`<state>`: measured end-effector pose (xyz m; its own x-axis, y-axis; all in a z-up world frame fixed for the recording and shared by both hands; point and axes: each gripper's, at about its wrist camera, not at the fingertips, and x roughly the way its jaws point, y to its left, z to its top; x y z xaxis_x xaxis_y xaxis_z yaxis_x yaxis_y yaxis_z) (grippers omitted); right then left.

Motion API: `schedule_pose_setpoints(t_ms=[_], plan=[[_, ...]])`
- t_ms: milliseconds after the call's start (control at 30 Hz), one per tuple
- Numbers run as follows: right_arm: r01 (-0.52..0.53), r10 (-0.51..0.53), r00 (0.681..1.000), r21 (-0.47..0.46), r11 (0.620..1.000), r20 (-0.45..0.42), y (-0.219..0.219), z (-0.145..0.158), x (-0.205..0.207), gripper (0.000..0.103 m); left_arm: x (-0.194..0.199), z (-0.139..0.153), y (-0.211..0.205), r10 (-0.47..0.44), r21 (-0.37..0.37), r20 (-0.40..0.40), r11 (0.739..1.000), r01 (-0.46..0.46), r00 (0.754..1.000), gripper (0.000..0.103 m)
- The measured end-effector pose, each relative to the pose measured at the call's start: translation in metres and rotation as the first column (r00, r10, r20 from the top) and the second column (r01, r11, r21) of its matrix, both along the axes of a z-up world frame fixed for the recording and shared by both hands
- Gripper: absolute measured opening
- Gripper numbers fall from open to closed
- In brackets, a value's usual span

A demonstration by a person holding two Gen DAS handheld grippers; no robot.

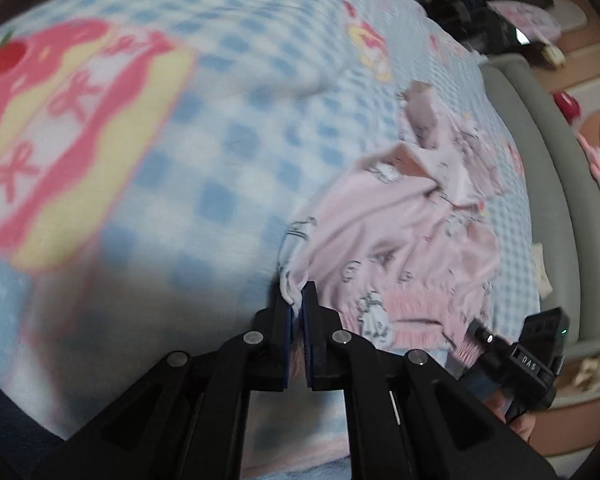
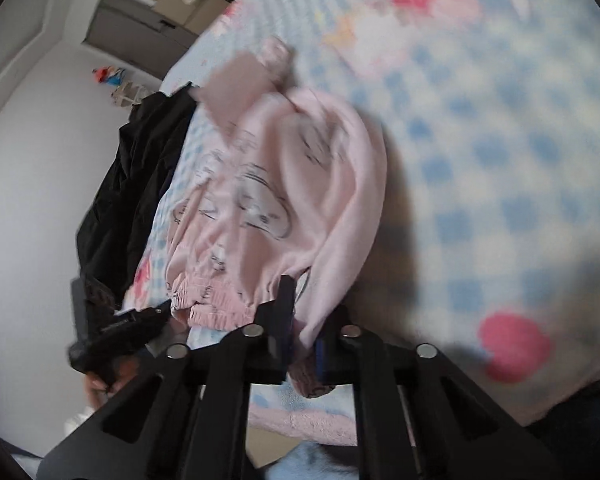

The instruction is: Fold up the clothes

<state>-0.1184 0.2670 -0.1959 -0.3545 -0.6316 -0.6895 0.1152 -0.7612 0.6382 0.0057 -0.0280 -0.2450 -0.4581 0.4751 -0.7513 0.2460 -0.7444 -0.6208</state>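
A crumpled pink garment [image 1: 400, 232] with cartoon line drawings and a gathered elastic band lies on a bed with a blue-and-white checked blanket [image 1: 228, 128]. In the left wrist view my left gripper [image 1: 298, 298] is shut on a bunched edge of the garment at its near left corner. In the right wrist view my right gripper [image 2: 304, 306] is shut on the pink garment [image 2: 268, 184] by the elastic band, and cloth drapes over its right finger. Each gripper shows in the other's view: the right one [image 1: 520, 356] at lower right, the left one [image 2: 116, 332] at lower left.
A black garment [image 2: 136, 188] hangs over the bed's edge beside the pink one. The blanket carries big pink and yellow cake prints [image 1: 68, 132]. A grey padded bed frame [image 1: 540, 168] runs along the right, with floor clutter beyond. A white wall [image 2: 32, 160] and a dark door [image 2: 140, 28] stand behind.
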Motion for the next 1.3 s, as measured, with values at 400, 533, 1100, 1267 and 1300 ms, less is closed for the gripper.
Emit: schedule_pose_setpoints(t_ms=[400,533,1100,1267,1300], plan=[[0.083,-0.064,0.961,0.057,0.995,-0.268,0.043,0.134,-0.023,0.003,-0.042,0.054,0.029,-0.123,-0.063,-0.041,0.991,0.12,0.992,0.004],[0.044,-0.03,0.991,0.109,0.993,-0.128,0.031,0.104,-0.083,0.004,-0.117,0.05,0.041,-0.143,-0.089,0.021,0.985,0.144,0.989,0.004],[-0.021,0.001,0.983,0.108,0.994,0.181,0.023,-0.04,0.021,0.038,-0.044,-0.017,0.011,-0.083,-0.055,0.128,0.994,0.091,0.988,0.01],[0.003,-0.005,0.999,0.038,0.999,0.05,0.024,-0.001,-0.029,0.003,-0.076,0.004,0.018,-0.111,-0.015,0.11,0.993,0.113,0.988,0.004],[0.0,-0.001,1.0,0.045,0.999,0.003,0.023,0.021,-0.049,0.003,-0.091,0.02,0.02,-0.112,-0.021,0.085,0.993,0.115,0.99,0.003]])
